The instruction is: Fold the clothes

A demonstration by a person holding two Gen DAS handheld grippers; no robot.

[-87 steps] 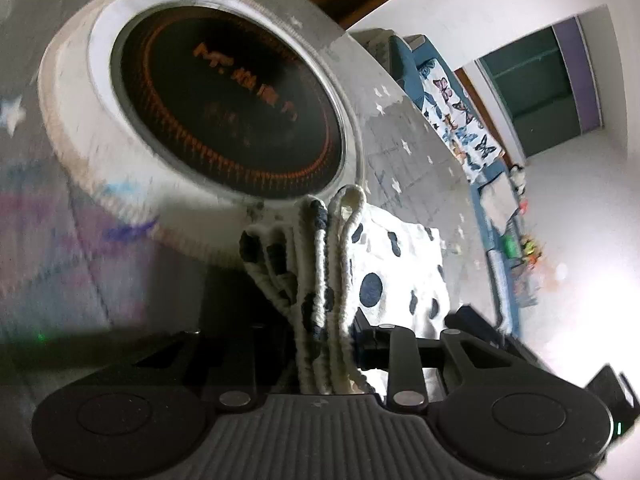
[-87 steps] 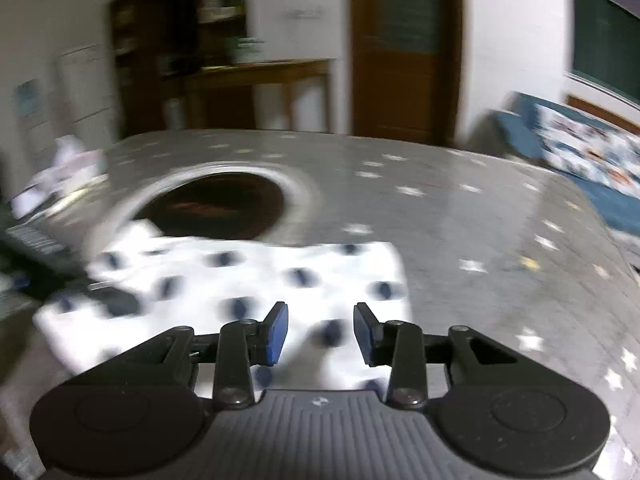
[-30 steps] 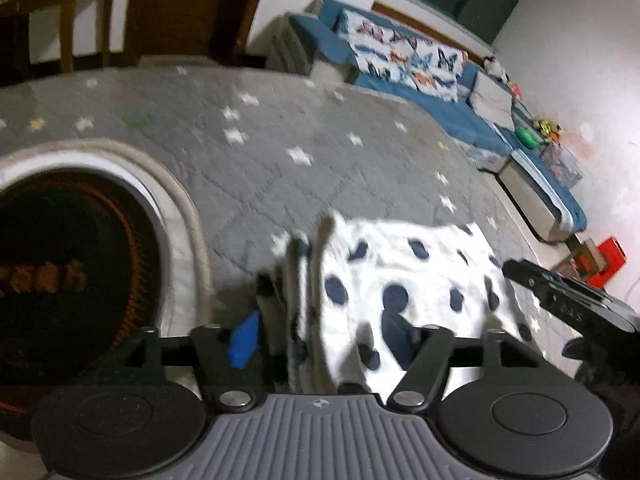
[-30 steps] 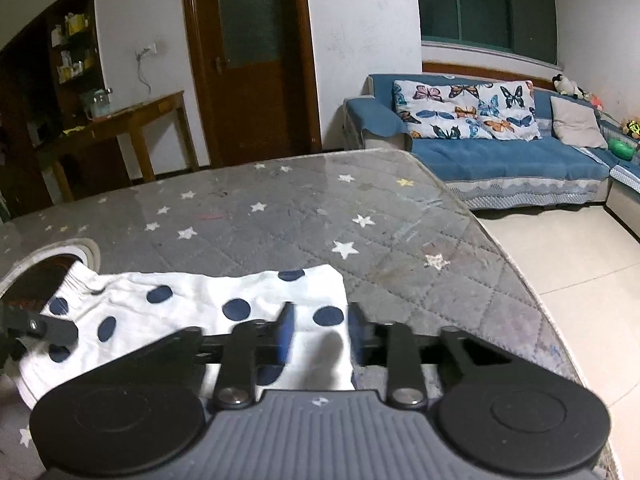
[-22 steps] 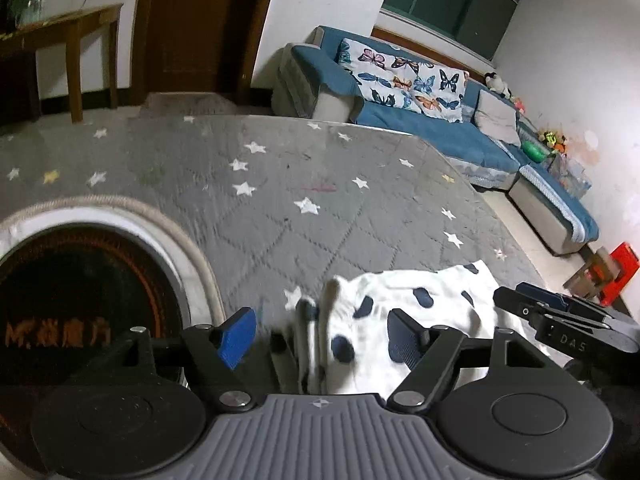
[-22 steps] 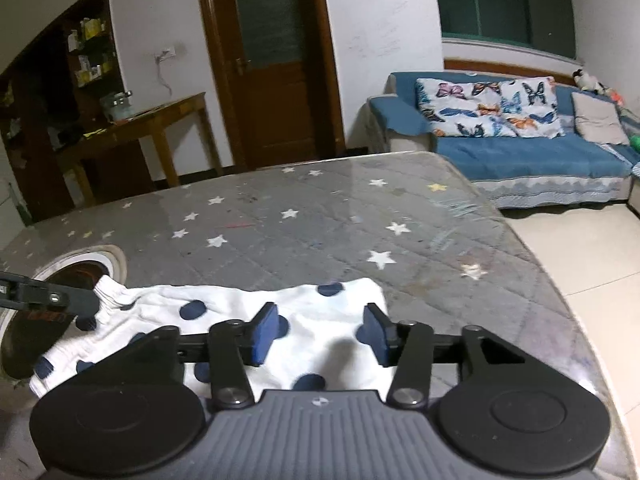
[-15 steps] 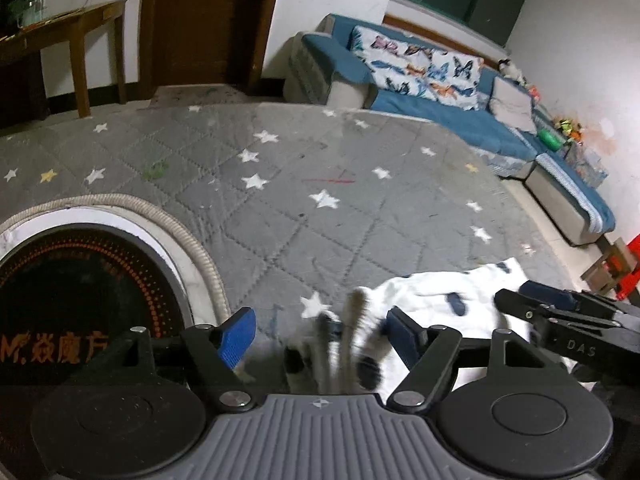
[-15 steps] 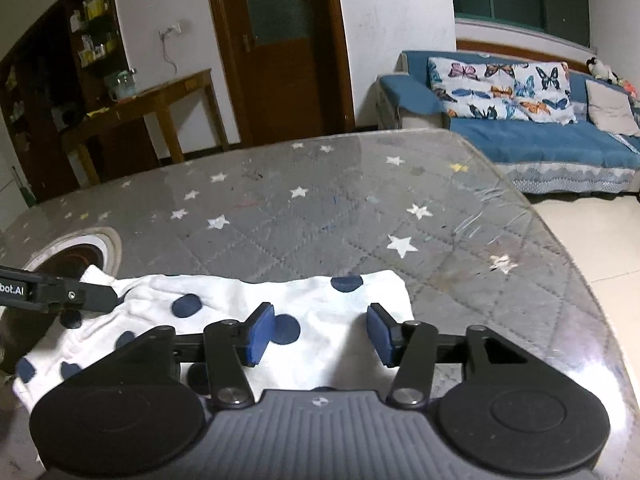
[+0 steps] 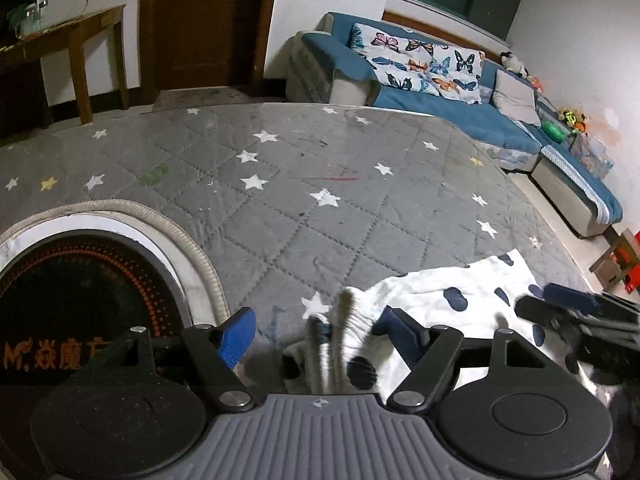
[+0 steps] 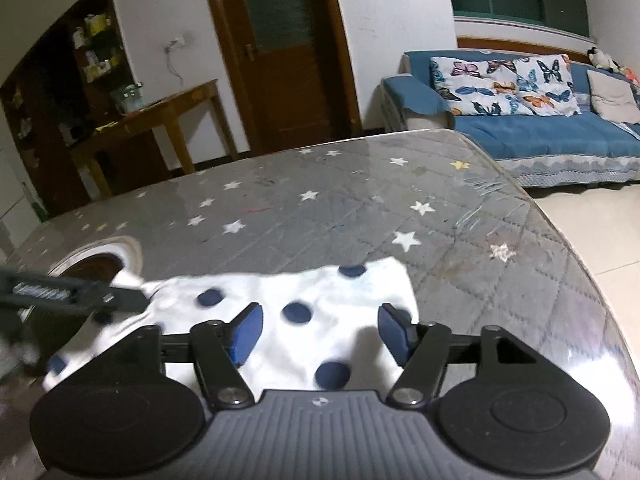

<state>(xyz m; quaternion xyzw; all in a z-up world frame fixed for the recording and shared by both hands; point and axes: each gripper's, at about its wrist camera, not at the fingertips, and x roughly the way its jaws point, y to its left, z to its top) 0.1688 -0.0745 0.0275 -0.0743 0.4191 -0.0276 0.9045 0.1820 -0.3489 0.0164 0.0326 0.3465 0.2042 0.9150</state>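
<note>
A white garment with dark blue dots (image 10: pixel 320 300) lies folded on the grey star-patterned table cover (image 10: pixel 320 216). In the left wrist view the garment (image 9: pixel 440 296) has its bunched ribbed edge (image 9: pixel 344 320) between my spread fingers. My left gripper (image 9: pixel 316 332) is open over that edge, not clamping it. My right gripper (image 10: pixel 320 330) is open just above the garment's right end. The right gripper also shows in the left wrist view (image 9: pixel 576 316), and the left gripper's finger (image 10: pixel 72 294) shows in the right wrist view.
A round black cooktop with a white rim (image 9: pixel 80 280) is set into the table at the left. The table's curved edge (image 10: pixel 560 240) drops to a tiled floor on the right. A blue sofa (image 10: pixel 540 128) and a wooden side table (image 10: pixel 160 120) stand beyond.
Both grippers opened and let go of the garment, which now rests on the table. Both have drawn back from it; the left one has turned from the cooktop to face the room.
</note>
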